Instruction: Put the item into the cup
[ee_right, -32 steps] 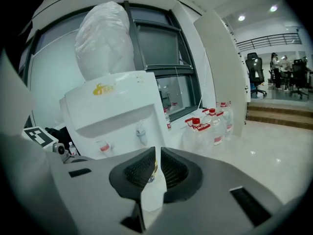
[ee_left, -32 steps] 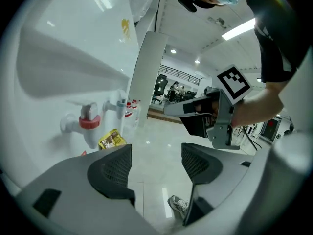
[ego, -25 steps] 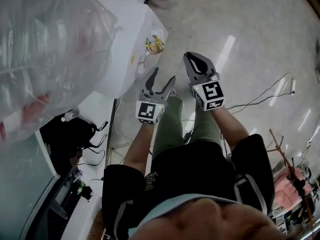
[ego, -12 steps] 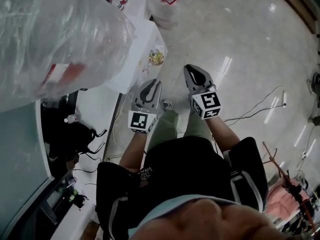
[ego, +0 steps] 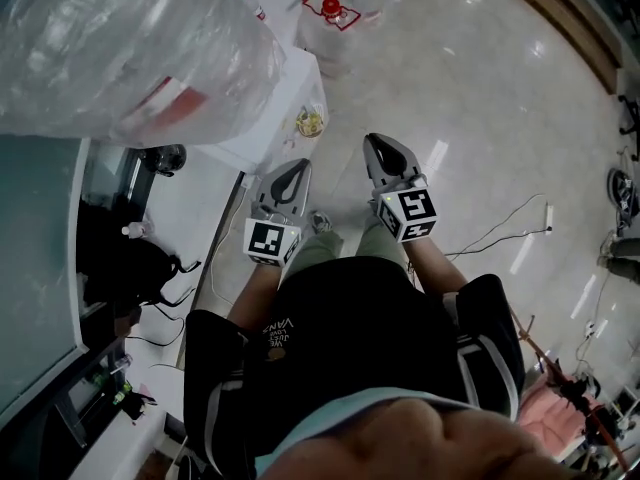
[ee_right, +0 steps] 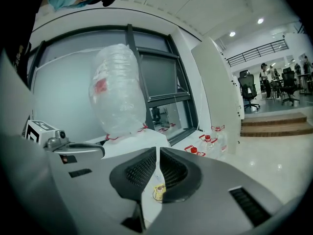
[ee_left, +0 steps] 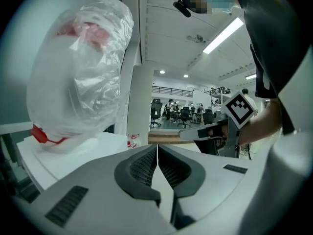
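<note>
Cup [ego: 310,122]: small, round, light-coloured, standing near the edge of the white surface [ego: 262,118] at upper centre of the head view. There's something yellowish in it, too small to tell what. The same cup shows low centre in the right gripper view [ee_right: 158,192], seen through the slit behind the pads. Both grippers are in the air below it in frame, well apart from it. Left hand-held gripper [ego: 296,168]: grey moulded shell, black ribbed pads, jaws have just been closing and are now pressed together, nothing between them [ee_left: 157,148]. Right hand-held gripper [ego: 375,144]: same build, jaws together at the tips, holding nothing [ee_right: 157,153]. Each carries a cube with black-and-white square markers, left cube [ego: 272,240] and right cube [ego: 410,214]. A big, crinkly clear plastic bag [ego: 120,38], with red showing through, sits on the surface and fills the upper left. Clear water bottles [ego: 330,8] with red caps stand at top centre. The floor [ego: 470,98] is glossy pale tile with light streaks, and a thin cable [ego: 500,233] trails across it at right.
</note>
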